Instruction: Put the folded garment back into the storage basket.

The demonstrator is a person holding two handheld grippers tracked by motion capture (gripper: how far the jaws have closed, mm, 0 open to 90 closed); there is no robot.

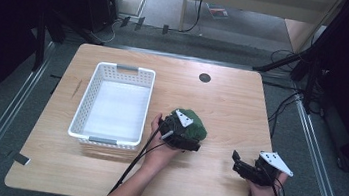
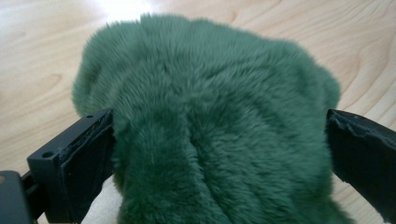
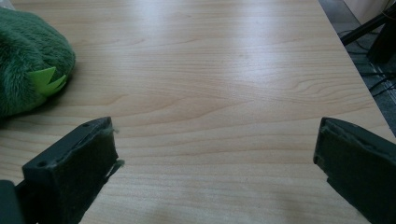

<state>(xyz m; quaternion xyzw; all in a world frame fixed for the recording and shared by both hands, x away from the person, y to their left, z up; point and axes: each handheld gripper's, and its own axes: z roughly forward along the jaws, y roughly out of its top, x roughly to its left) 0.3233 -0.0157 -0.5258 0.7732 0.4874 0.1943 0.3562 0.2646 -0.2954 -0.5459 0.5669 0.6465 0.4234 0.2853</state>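
**Green fur between my left jaws, bare wood between my right**

Green plush toy (image 2: 210, 121) sits between the two black jaws of my left gripper (image 2: 219, 154); in the left gripper view the fur bulges past both pads and touches each, so the jaws stand wide apart but bear on the toy's sides. From the high view I see what that close shot hides: the toy (image 1: 194, 123) lies on the wooden table (image 1: 222, 99), just right of the white basket (image 1: 113, 105), with my left gripper (image 1: 180, 134) and left hand (image 1: 158, 149) over its near side. The basket has perforated walls and grey handles.

My right gripper (image 1: 242, 167) is low near the table's front right corner, well apart from the toy. Its own view shows its jaws (image 3: 215, 158) spread wide with only wood grain between them, and, at the left edge, a furry part of the toy (image 3: 28, 65) bearing light green claws (image 3: 46, 79), a detail I cannot make out from above
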